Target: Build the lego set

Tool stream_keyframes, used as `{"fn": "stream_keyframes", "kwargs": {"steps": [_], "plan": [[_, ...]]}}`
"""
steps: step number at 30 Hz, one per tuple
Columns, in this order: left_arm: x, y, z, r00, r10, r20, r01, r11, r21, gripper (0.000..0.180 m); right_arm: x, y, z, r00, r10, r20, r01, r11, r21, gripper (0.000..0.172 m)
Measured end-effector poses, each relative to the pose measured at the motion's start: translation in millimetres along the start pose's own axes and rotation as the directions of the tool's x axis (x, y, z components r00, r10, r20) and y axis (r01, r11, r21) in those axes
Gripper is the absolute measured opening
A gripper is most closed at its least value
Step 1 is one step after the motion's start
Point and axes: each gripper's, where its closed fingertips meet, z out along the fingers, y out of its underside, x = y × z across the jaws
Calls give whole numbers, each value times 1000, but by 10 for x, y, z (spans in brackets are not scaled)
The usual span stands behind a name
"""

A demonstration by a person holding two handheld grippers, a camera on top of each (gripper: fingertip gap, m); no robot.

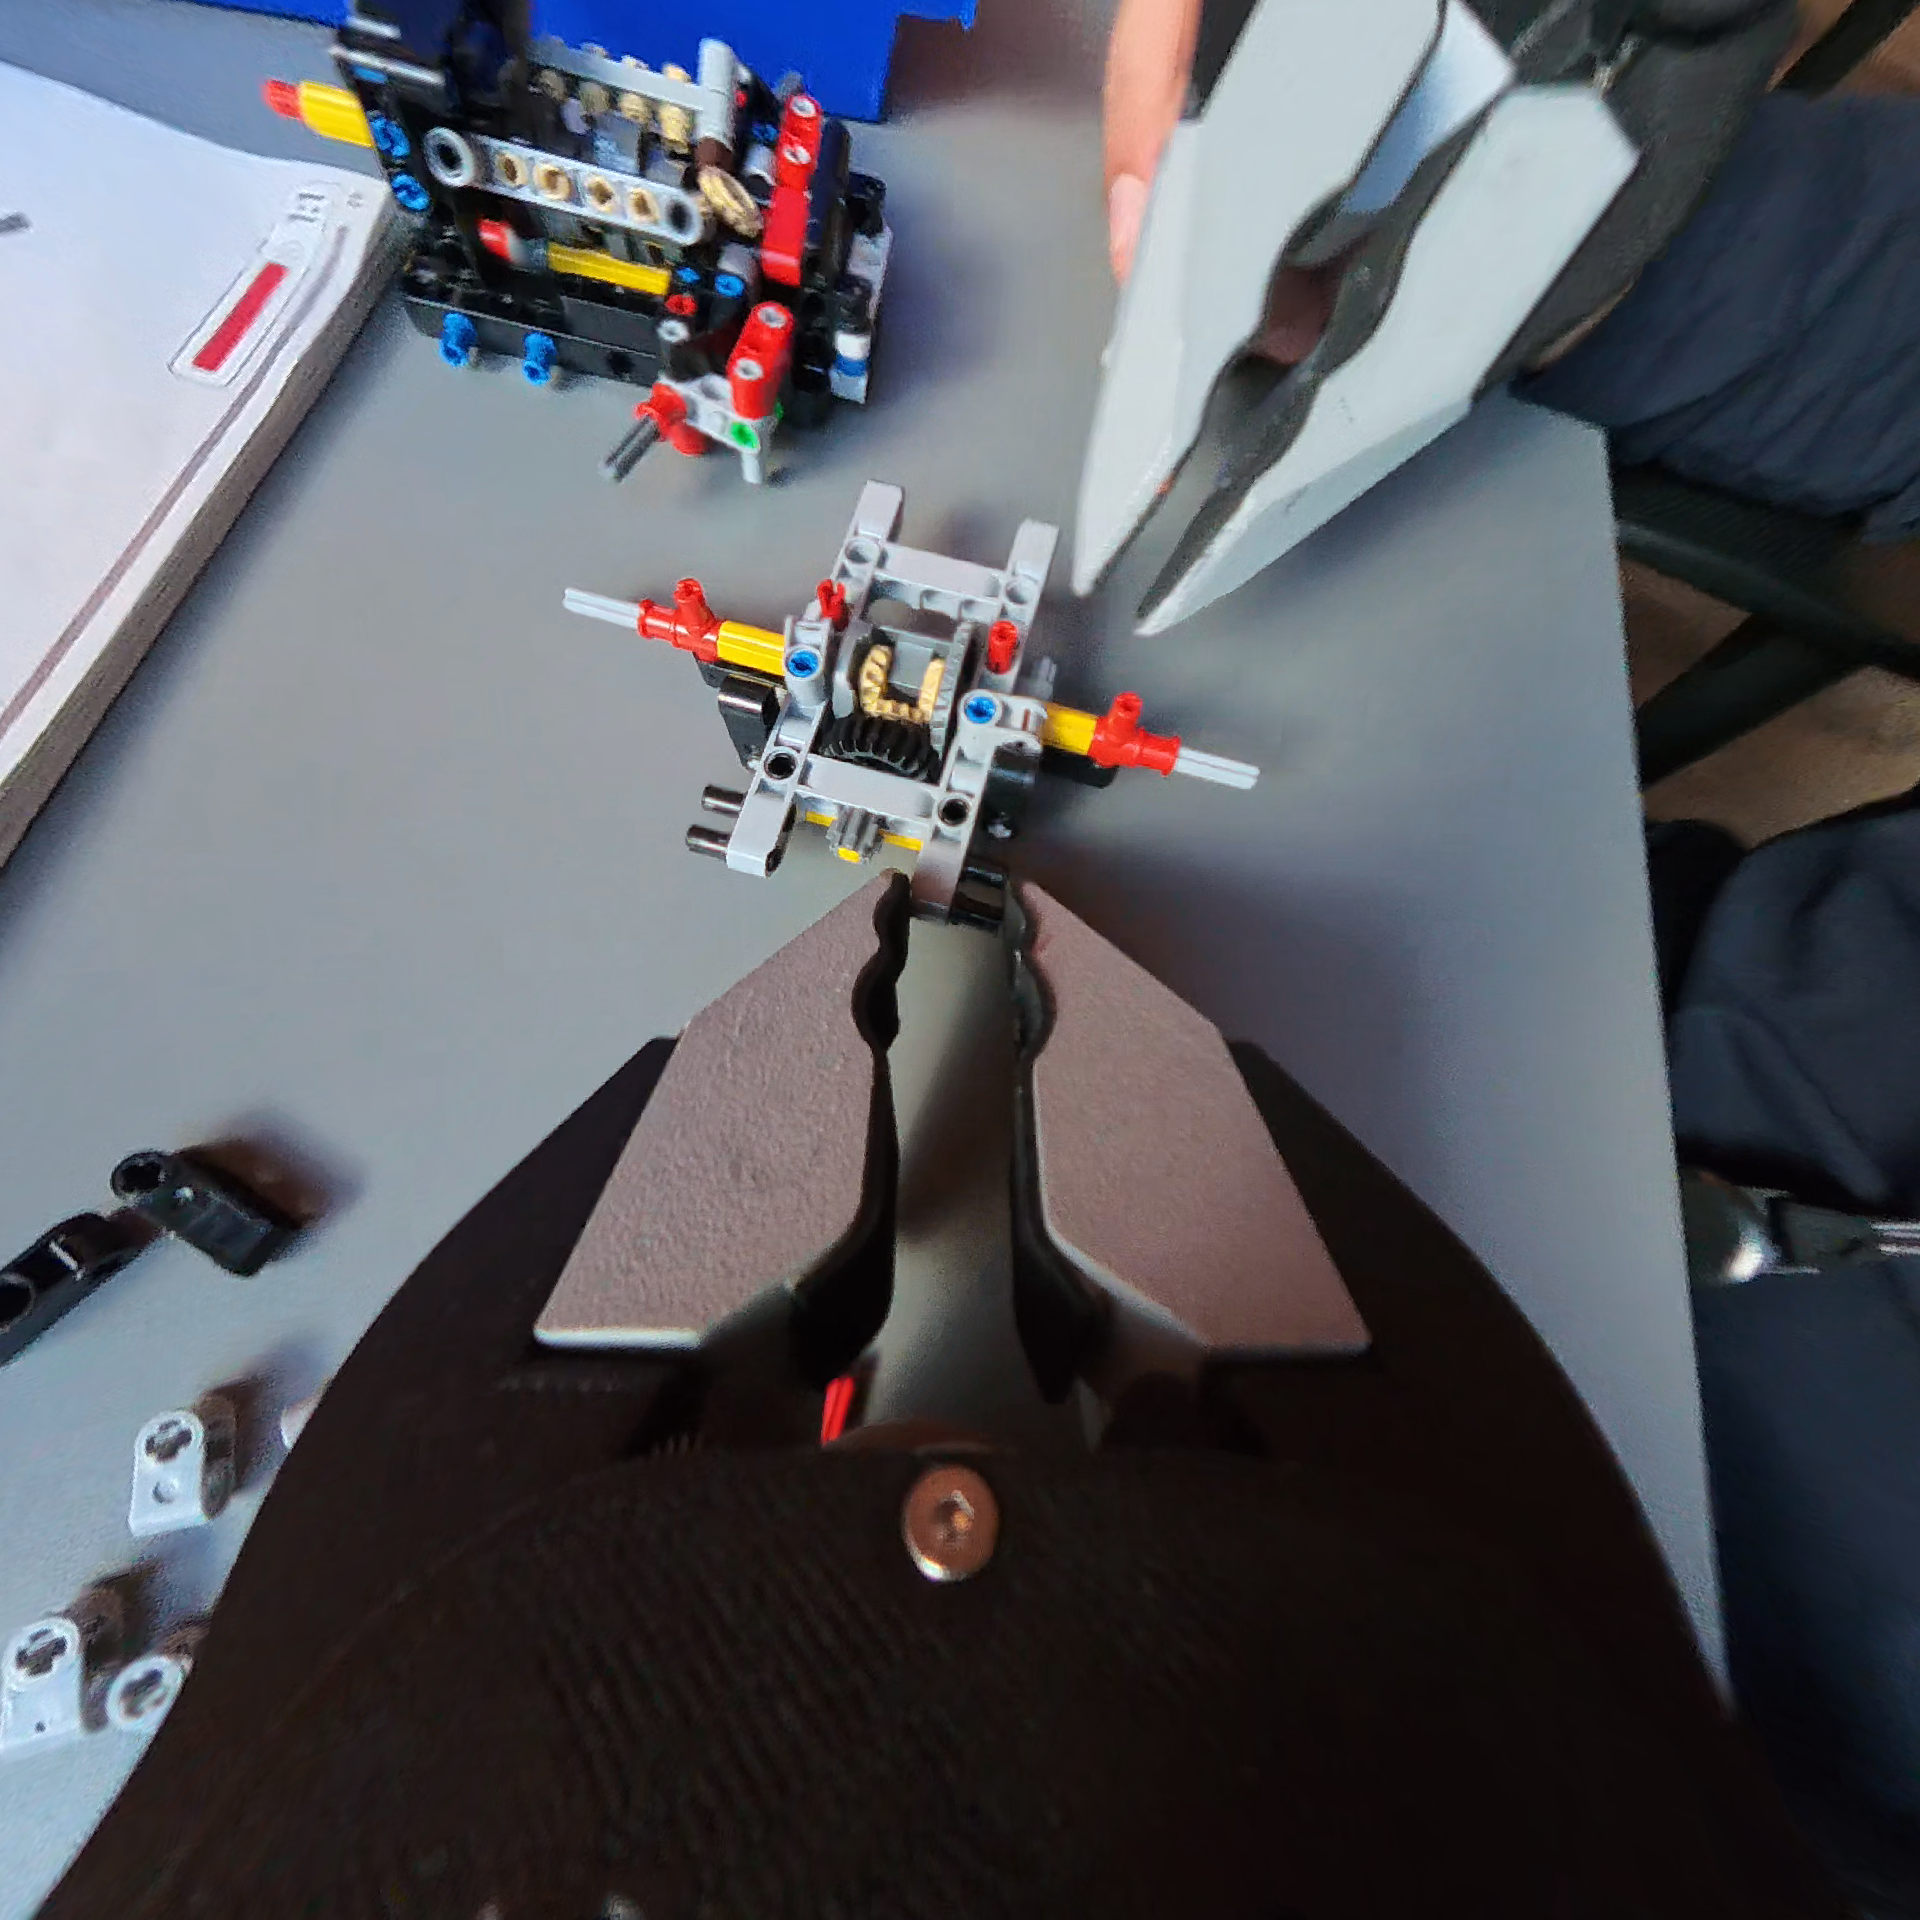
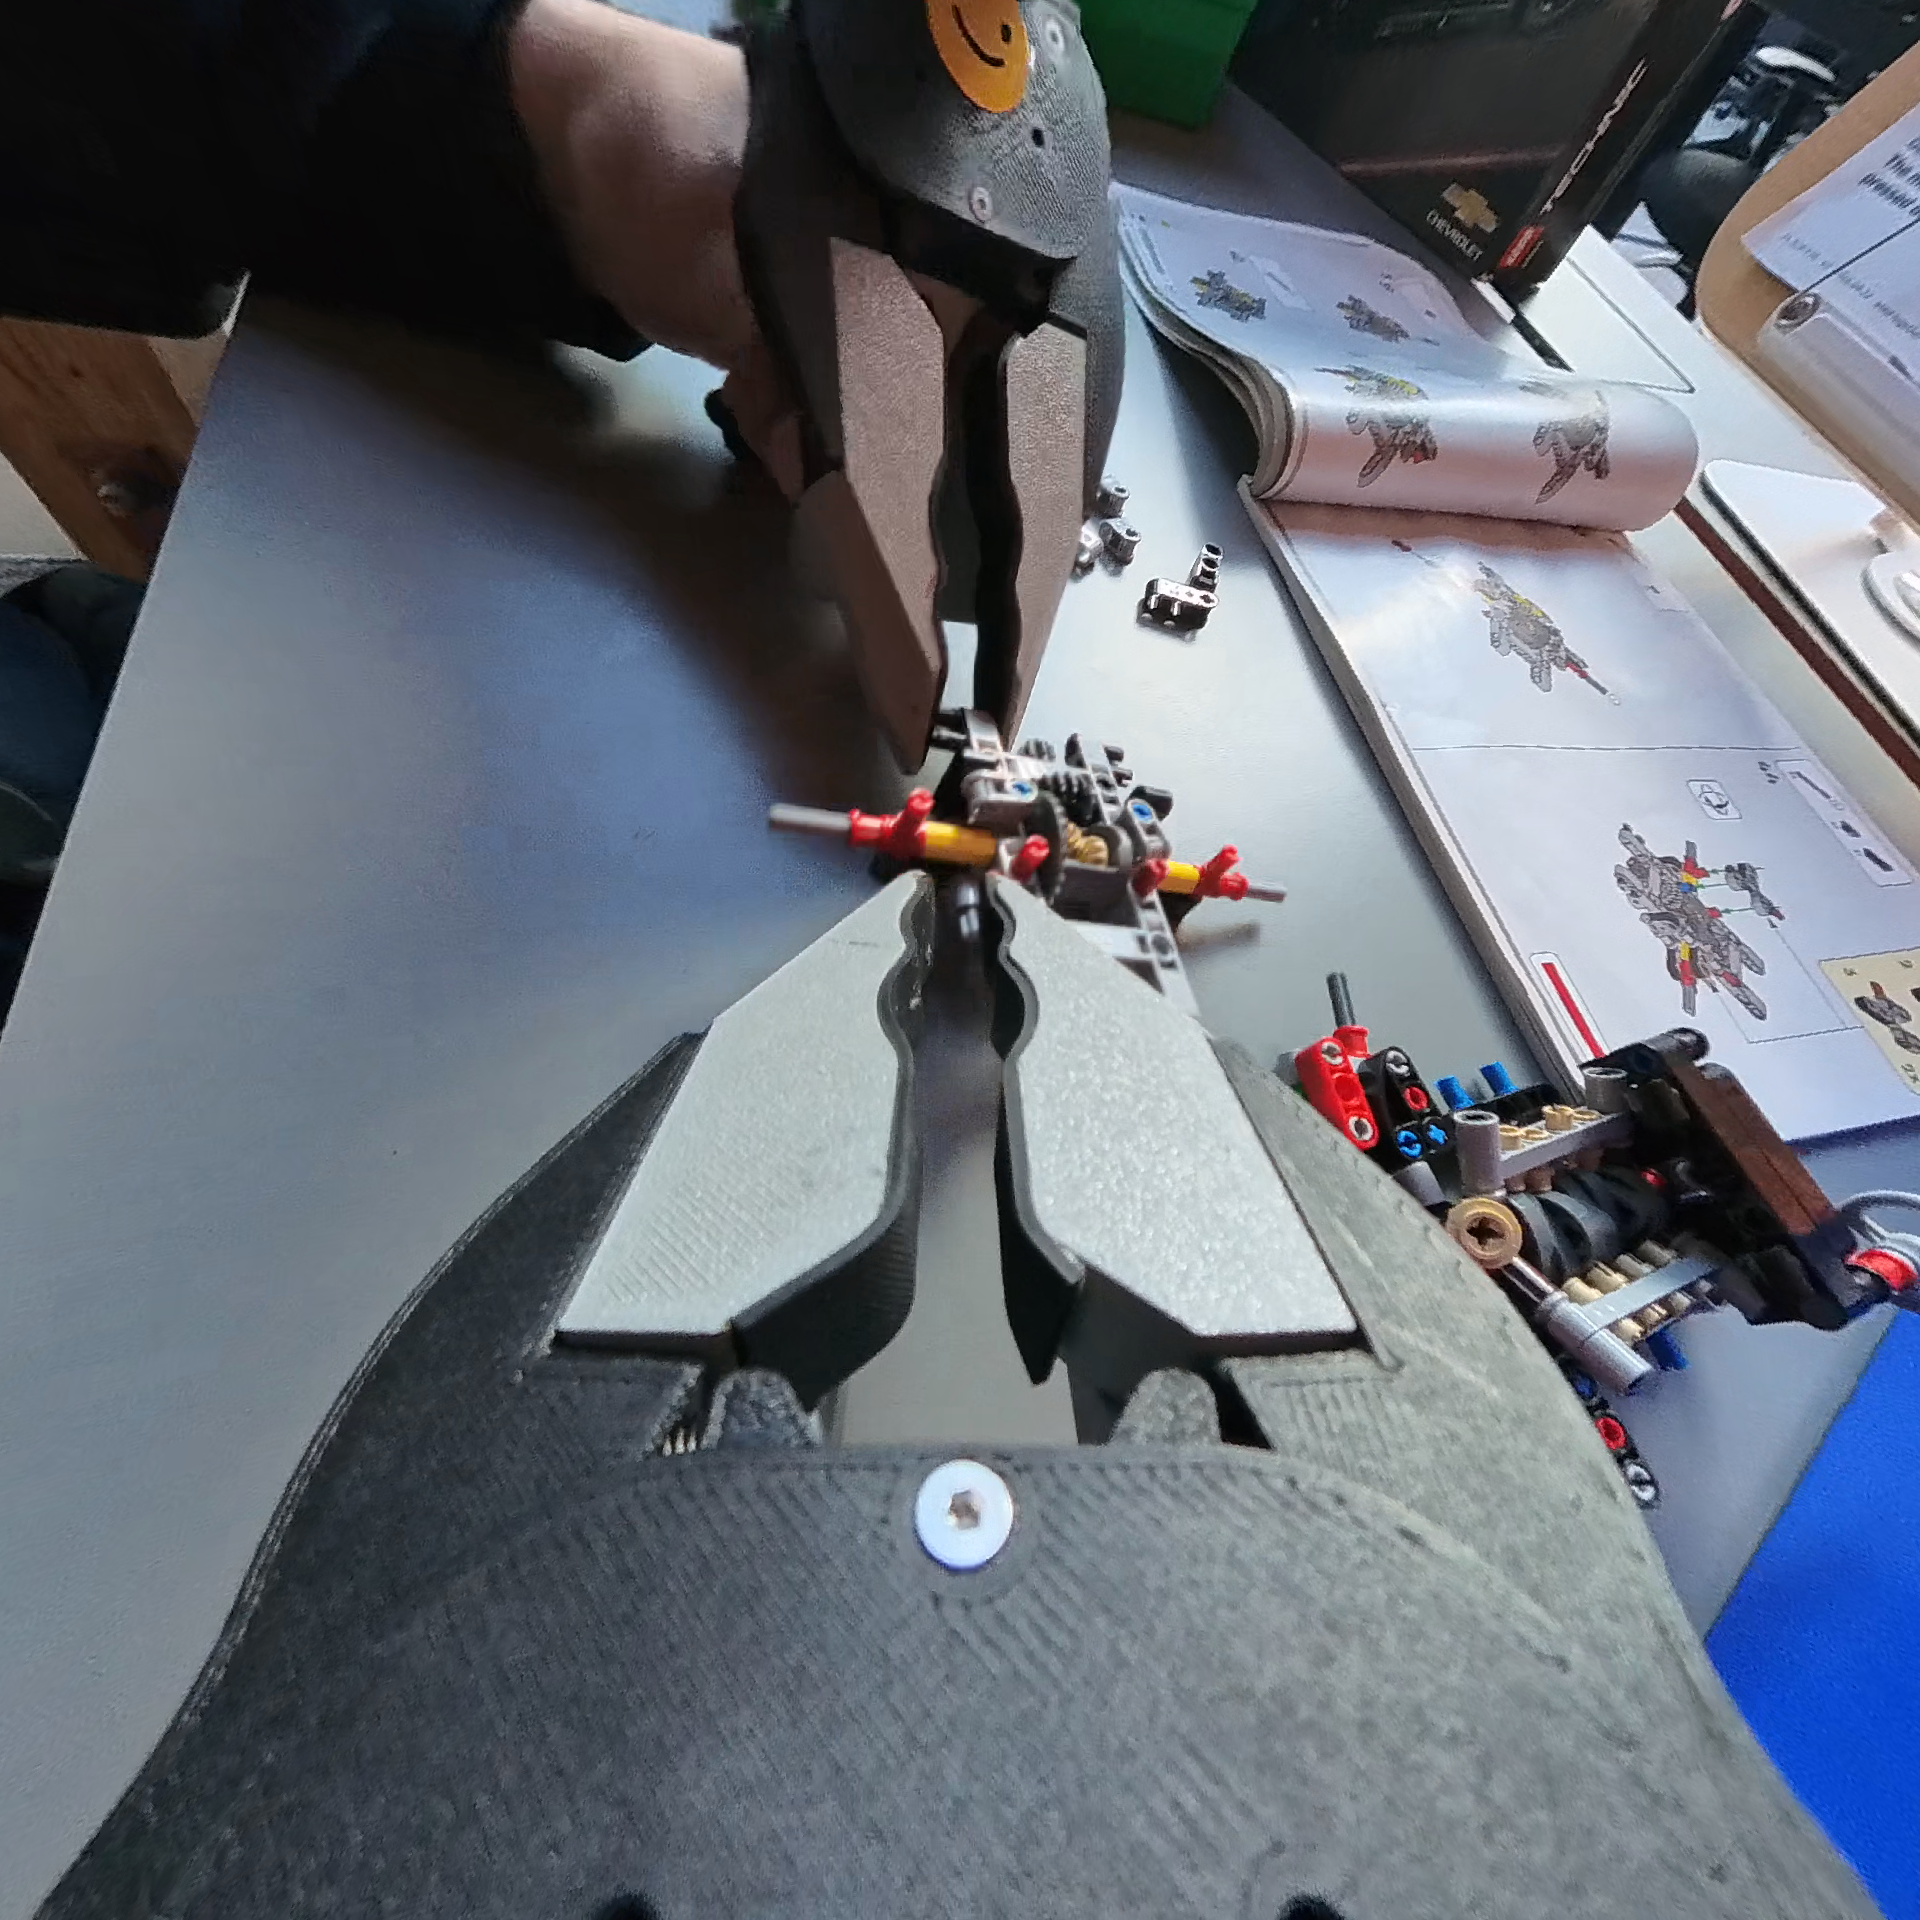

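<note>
A small grey brick assembly (image 1: 894, 707) with a tan and a black gear and red-and-yellow axle ends lies on the grey table (image 1: 364, 779). My left gripper (image 1: 958, 891) is shut on its near grey frame leg and the black piece beside it. The right wrist view shows this too: the brown fingers (image 2: 904, 582) come from above onto the assembly (image 2: 1081, 842). My right gripper (image 2: 958, 891) has its grey fingers closed on a small black pin (image 2: 968, 914), right against the assembly's side. In the left wrist view it (image 1: 1117, 608) hovers at the assembly's far right corner.
A larger black brick assembly (image 1: 644, 229) stands farther back and also shows in the right wrist view (image 2: 1621, 1174). An open instruction booklet (image 2: 1558, 727) lies beside it. Loose black and grey connectors (image 1: 197, 1205) lie at left. The table edge (image 1: 1631, 831) runs close on the right. Some 6 cm of space lies between my two pairs of fingers.
</note>
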Motion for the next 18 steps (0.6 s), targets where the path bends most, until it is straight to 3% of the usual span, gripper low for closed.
{"fn": "stream_keyframes", "kwargs": {"steps": [4, 8, 18], "plan": [[-7, -85, -147, 971, -168, -171, 184, 979, 84, 14, 36, -71, -60, 1000, 4, -27, -3, 999, 44, 6], [17, -157, -258, 939, -210, -274, 255, 957, 141, 15, 70, -158, -126, 999, 4, -53, 1, 996, 94, 6], [-30, -95, -294, 987, -124, -106, 141, 976, 164, 15, 59, -197, -177, 998, -5, -65, 12, 993, 115, 5]]}}
